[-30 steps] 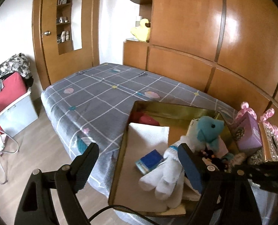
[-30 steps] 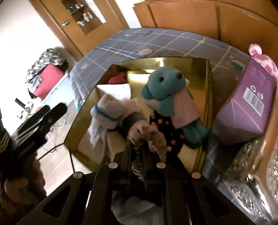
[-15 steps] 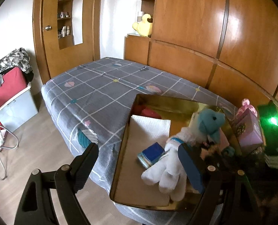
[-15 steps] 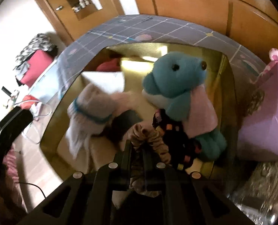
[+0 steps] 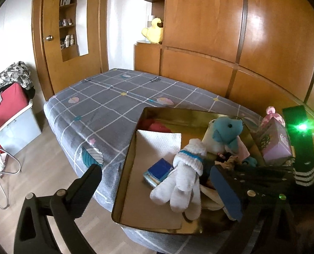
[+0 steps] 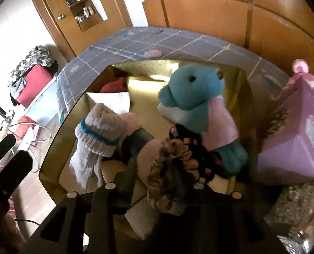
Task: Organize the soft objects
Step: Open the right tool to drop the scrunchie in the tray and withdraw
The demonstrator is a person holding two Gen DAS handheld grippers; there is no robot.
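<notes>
A gold tray on the bed holds a teal plush with a pink scarf, a white sock with a teal band, and a black dotted scrunchie. My right gripper points down into the tray and its jaws are opening. A leopard-print scrunchie lies loose between its fingers, on the pile. My left gripper hovers at the tray's near left corner; its jaws are opening wide with nothing between them. In the left wrist view the sock and plush lie ahead.
A purple box and a glittery silver box stand right of the tray. A white cloth and a small blue book lie inside it. The grey checked bed stretches beyond; a bin of clothes stands on the floor.
The right gripper, earlier shut on the leopard scrunchie, has dropped closer to the pile and its fingers have parted. The left gripper's fingers have spread a little wider.
</notes>
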